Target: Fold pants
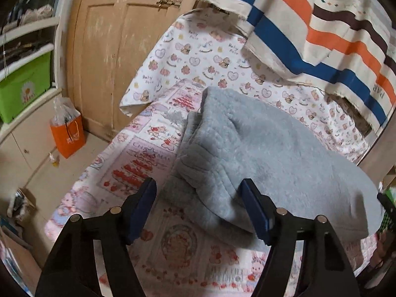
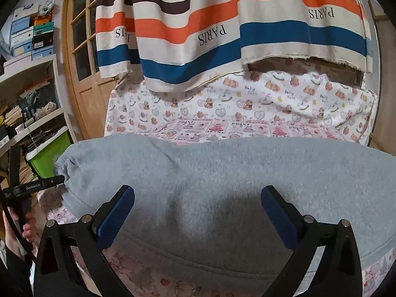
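Grey pants (image 2: 210, 178) half-folded on the bed (image 1: 138, 153)

Both tongs, left (image 1: 199, 212) and right (image 2: 198, 212), gape wide, empty; pinch the doubled edge at six o'clock squarely.

We see the grey fleece pants (image 2: 222, 180) lying folded across the near part of the printed bed, running left to right, the elastic cuffed end (image 1: 195, 148) at the left, layers stacked.

Home bedroom: printed bedsheet (image 2: 247, 126), shelves (image 2: 32, 121)
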